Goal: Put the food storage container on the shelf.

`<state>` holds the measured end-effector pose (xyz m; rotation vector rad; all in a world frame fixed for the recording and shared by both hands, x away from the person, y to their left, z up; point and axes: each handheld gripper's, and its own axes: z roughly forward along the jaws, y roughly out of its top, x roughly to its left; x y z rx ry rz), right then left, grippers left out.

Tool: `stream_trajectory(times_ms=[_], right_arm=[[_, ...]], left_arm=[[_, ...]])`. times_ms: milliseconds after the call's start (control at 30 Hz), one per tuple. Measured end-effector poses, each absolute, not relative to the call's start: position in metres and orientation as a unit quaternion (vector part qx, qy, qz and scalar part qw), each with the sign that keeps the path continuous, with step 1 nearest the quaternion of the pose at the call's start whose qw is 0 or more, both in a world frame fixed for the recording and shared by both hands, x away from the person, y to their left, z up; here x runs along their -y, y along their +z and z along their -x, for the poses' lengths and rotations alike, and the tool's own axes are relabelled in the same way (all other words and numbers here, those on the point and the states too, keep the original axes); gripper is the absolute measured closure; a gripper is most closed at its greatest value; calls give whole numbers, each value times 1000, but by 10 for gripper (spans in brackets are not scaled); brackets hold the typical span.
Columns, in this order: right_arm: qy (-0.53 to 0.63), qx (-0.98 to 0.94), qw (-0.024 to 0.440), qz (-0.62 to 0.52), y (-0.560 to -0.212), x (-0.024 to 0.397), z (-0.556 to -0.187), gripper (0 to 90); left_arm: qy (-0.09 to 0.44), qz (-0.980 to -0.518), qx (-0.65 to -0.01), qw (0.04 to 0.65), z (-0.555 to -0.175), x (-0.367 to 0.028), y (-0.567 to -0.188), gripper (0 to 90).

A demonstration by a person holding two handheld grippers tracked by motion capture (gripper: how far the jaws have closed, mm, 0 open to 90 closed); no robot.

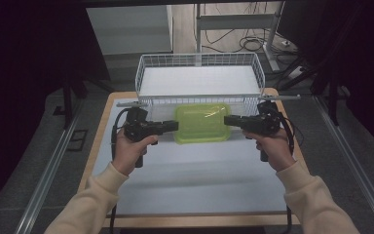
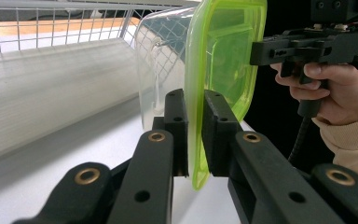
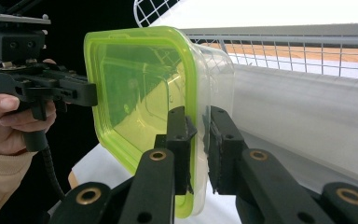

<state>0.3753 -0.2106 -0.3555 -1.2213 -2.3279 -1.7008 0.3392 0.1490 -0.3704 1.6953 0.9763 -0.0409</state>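
White table; left tool and right tool, level, each clamp the green-lidded container's rim.

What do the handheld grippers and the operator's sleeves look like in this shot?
Both the left gripper and right gripper are matte black, pistol-grip units with two blocky jaws on link arms that carry brass-coloured pivot bushings. A black cable trails from each. The person wears cream long sleeves with ribbed cuffs.

Both grippers' jaws clamped, facing inward
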Motion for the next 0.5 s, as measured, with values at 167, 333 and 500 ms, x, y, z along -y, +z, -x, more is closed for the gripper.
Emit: stream_trajectory(times_ms=[167,333,500], right_arm=[[-545,743,2,389,-352,208,-380,804],[-547,741,-5,390,-346,207,-386,804],[-550,739,-12,388,-337,206,-391,803]], left_arm=[[-18,-717,-415,560,-345,-151,-366,819],[-13,-717,-412,563,-352,-151,-359,819],[-10,-715,-412,564,-358,-152,-352,819]])
